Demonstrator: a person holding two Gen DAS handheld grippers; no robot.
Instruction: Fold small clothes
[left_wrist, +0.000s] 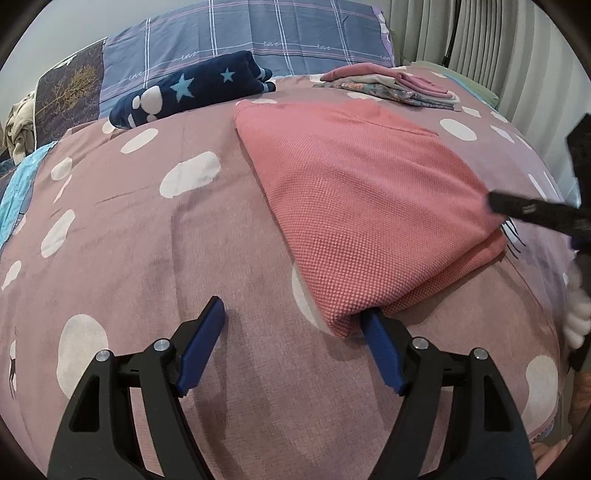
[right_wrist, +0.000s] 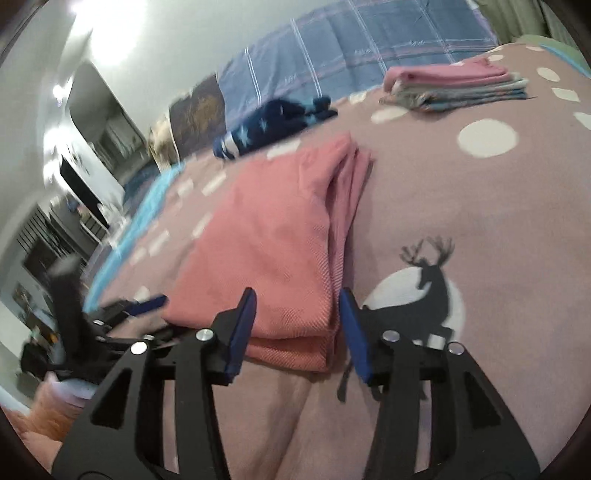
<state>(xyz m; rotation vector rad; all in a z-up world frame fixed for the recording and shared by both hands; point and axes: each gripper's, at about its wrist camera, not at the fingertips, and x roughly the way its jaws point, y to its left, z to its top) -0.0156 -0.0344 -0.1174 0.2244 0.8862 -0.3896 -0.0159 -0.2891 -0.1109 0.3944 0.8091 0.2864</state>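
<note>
Left tool beside folded pink cloth

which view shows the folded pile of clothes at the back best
The right wrist view: the pile shows side-on, so its stacked layers under the pink top piece can be told apart. The left wrist view shows the same pile smaller, farther off and flatter, with its layers harder to separate.

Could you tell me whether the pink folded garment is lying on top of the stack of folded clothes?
No, the pink folded garment lies alone on the bedspread, apart from the stack.
</note>
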